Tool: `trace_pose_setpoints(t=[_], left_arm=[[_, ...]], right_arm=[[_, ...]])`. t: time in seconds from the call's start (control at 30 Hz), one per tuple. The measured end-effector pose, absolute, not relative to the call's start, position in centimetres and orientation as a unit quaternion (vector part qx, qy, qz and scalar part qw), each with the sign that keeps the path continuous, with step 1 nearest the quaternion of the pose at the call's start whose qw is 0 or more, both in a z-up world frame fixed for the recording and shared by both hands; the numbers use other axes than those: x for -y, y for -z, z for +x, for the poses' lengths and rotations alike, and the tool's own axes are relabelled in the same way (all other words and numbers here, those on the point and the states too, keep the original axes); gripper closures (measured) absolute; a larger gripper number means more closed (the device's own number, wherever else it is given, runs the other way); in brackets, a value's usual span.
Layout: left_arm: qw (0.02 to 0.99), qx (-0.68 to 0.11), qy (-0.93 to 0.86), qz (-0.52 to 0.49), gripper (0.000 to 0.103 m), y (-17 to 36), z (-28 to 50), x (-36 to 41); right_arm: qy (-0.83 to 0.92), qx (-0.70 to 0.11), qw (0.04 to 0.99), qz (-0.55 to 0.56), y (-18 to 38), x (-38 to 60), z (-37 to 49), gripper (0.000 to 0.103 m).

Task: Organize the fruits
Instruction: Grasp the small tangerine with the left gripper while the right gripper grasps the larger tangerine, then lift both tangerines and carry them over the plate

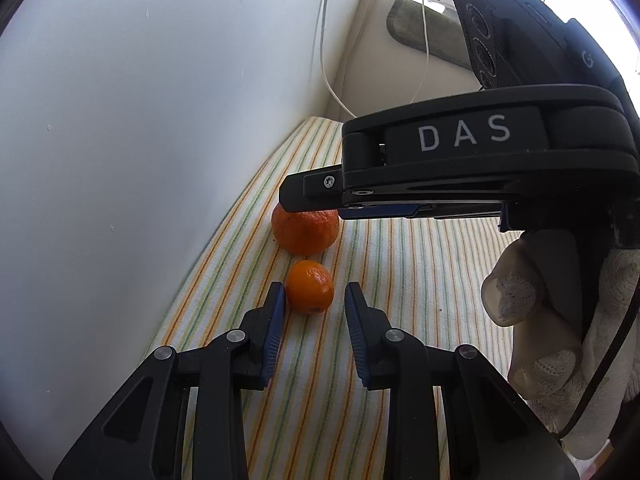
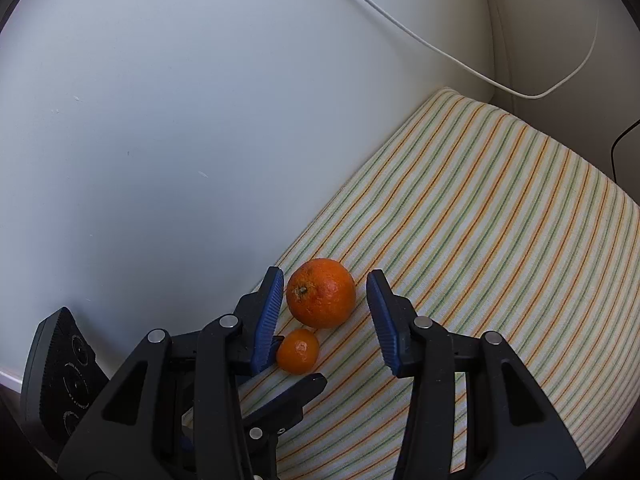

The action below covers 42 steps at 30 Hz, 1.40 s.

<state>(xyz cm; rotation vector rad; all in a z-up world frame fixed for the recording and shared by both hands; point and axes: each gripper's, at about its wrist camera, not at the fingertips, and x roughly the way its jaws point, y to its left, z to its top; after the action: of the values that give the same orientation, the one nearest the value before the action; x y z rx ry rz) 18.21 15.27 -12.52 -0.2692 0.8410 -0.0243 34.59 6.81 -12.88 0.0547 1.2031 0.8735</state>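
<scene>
The left gripper (image 1: 315,300) stood apart around the small mandarin (image 1: 310,287), the right gripper (image 2: 326,304) apart around the orange (image 2: 321,293), apparently readying both fruits for grasping

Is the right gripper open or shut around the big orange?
Open. The right gripper has its blue fingers either side of the big orange, with striped cloth showing between.

White capitals "DAS" stand on the black body of the right claw (image 1: 316,206), behind its fingers; nothing else is legible.
</scene>
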Motion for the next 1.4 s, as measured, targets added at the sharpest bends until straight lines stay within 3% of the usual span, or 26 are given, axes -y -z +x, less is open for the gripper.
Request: trace_pose_setpoints(t=[0.17,0.23,0.77,1.4], left_arm=[[0.903,-0.411,0.011,-0.126,0.074,12.6,18.6,-15.2],[0.903,-0.411,0.007,-0.124,0.079,12.6,18.9,-15.2],[0.908,-0.398,0.007,-0.130,0.082,11.9,18.0,-15.1],[0.925,-0.355,0.059,-0.117,0.082,7.0,11.2,-10.9]], right_arm=[[-0.400,-0.551,0.732,0.026,13.5,-7.6,34.6,0.061],[-0.403,-0.552,0.729,0.028,13.6,-8.0,34.6,0.064],[-0.405,-0.539,0.737,0.046,13.2,-4.6,33.6,0.066],[-0.411,-0.489,0.767,0.061,5.7,2.6,29.7,0.066]])
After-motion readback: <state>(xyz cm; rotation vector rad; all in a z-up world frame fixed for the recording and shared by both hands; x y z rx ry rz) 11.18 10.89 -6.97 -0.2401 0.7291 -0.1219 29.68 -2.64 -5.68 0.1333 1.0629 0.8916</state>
